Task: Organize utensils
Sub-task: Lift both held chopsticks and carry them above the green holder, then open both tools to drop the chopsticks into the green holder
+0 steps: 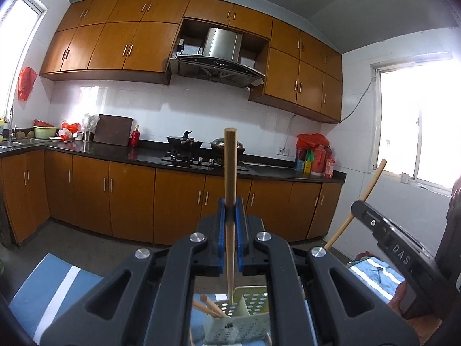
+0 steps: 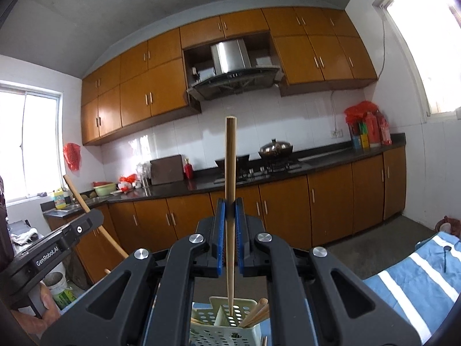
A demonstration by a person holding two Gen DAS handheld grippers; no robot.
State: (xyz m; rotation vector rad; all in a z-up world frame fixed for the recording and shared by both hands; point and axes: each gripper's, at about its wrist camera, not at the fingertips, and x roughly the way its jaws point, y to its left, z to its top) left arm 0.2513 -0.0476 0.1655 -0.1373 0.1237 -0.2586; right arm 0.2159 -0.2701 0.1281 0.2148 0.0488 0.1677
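My left gripper (image 1: 230, 212) is shut on a wooden chopstick (image 1: 230, 167), held upright with its thin tip inside a pale green perforated utensil holder (image 1: 253, 305). Other chopsticks (image 1: 211, 308) lean in that holder. My right gripper (image 2: 230, 212) is shut on a second wooden chopstick (image 2: 230, 158), also upright, its tip in the same holder (image 2: 239, 311), where more chopsticks (image 2: 258, 312) stand. Each gripper shows in the other's view with its chopstick: the right one (image 1: 371, 184), the left one (image 2: 86, 207).
The holder stands on a blue and white striped cloth (image 1: 57, 285), also in the right wrist view (image 2: 417, 271). Behind are orange kitchen cabinets (image 1: 178, 196), a dark counter with woks (image 1: 185, 141) and red bottles (image 1: 319, 161). A white bucket (image 2: 57, 288) stands on the floor.
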